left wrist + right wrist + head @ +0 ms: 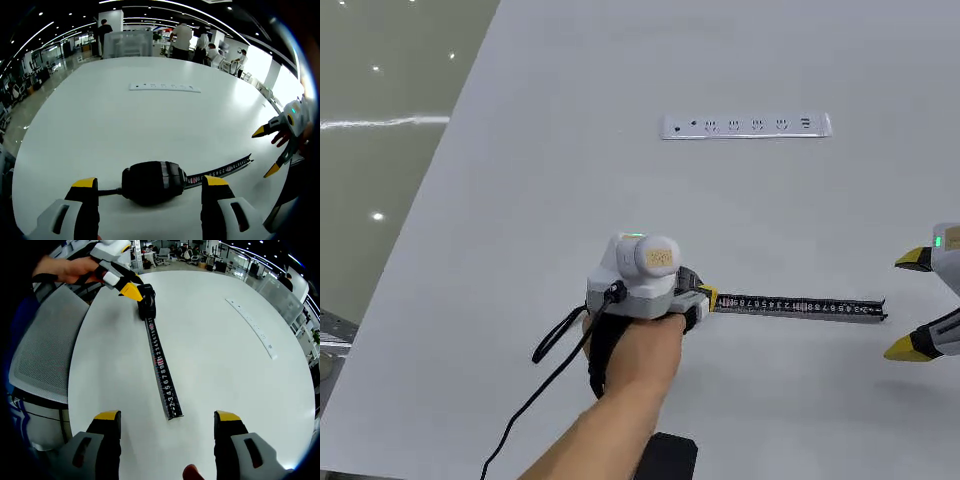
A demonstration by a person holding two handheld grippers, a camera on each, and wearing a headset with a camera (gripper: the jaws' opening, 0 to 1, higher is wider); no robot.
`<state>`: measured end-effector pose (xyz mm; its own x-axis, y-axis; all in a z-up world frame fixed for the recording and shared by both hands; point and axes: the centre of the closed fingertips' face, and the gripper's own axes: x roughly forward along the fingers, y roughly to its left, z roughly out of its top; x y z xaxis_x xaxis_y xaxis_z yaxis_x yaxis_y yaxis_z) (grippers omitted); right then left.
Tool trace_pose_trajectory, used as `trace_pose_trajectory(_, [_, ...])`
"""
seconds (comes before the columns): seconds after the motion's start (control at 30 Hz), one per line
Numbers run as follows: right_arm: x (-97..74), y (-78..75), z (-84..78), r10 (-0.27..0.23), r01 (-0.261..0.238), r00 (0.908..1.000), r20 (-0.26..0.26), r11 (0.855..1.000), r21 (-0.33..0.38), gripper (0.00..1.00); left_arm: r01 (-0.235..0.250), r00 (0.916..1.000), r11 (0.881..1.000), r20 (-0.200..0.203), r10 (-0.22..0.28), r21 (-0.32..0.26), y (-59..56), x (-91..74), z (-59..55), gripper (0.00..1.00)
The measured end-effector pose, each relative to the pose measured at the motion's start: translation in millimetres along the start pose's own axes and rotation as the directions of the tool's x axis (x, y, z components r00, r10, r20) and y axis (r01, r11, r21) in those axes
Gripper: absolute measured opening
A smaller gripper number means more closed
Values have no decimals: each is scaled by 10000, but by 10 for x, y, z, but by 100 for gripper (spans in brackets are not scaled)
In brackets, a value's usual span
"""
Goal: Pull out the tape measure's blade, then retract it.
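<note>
Where it lies drawn out, the blade (161, 365) shows numerals from 2.

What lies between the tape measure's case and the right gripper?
The pulled-out blade, lying flat on the table, runs from the case toward the right gripper, whose jaws stand open. The right gripper view shows it best.

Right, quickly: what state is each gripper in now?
Left gripper: open, straddling the tape measure, not clamping it.
Right gripper: open, empty, blade end just ahead.
</note>
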<state>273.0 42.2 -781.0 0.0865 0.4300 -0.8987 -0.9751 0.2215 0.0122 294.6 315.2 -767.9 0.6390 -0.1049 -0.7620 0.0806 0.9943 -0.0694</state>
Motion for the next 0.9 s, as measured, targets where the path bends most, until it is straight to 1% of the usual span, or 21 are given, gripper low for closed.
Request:
trace_pose_trajectory(0.1, [23, -2, 3, 199, -199, 9998, -14, 9995, -263, 64, -28, 10000, 10000, -39, 28, 3, -6, 49, -6, 81])
trace_pose_trajectory(0.17, [52, -17, -10, 285, -288, 9996, -90, 9990, -356, 63, -28, 10000, 10000, -57, 27, -52, -5, 73, -1, 81])
trace_pose_trajectory(0.23, [73, -20, -20, 390, -399, 9991, -156, 9974, -600, 61, -75, 10000, 10000, -56, 75, -48, 4, 88, 6, 81])
trace_pose_trajectory(0.3, [94, -23, -29, 528, -538, 9985, -149, 9954, -792, 58, -68, 9999, 9999, -77, 67, -100, 6, 102, 7, 80])
trace_pose_trajectory(0.37, [114, -32, -39, 564, -578, 9982, -179, 9944, -885, 56, -96, 9999, 9999, -85, 96, -34, 14, 111, 4, 80])
trace_pose_trajectory(0.43, [137, -14, -29, 743, -754, 9971, -138, 9904, -1155, 53, -113, 9999, 9999, -115, 112, -91, 25, 125, -6, 80])
trace_pose_trajectory(0.5, [178, -10, -49, 833, -857, 9962, -242, 9888, -1226, 49, -124, 9998, 9998, -138, 123, -124, 34, 138, -17, 79])
trace_pose_trajectory(0.57, [216, -13, -56, 889, -916, 9957, -258, 9870, -1323, 49, -142, 9998, 9998, -130, 140, -144, 39, 146, -25, 79])
trace_pose_trajectory(0.7, [254, -5, -69, 1067, -1101, 9938, -304, 9828, -1484, 44, -157, 9998, 9997, -143, 154, -179, 43, 162, -39, 78])
trace_pose_trajectory(0.8, [295, -16, -110, 1111, -1168, 9928, -446, 9808, -1564, 44, -150, 9998, 9996, -110, 148, -242, 49, 178, -44, 78])
trace_pose_trajectory(0.9, [324, -30, -162, 1116, -1205, 9918, -619, 9788, -1658, 43, -161, 9997, 9996, -169, 157, -238, 53, 198, -63, 78])
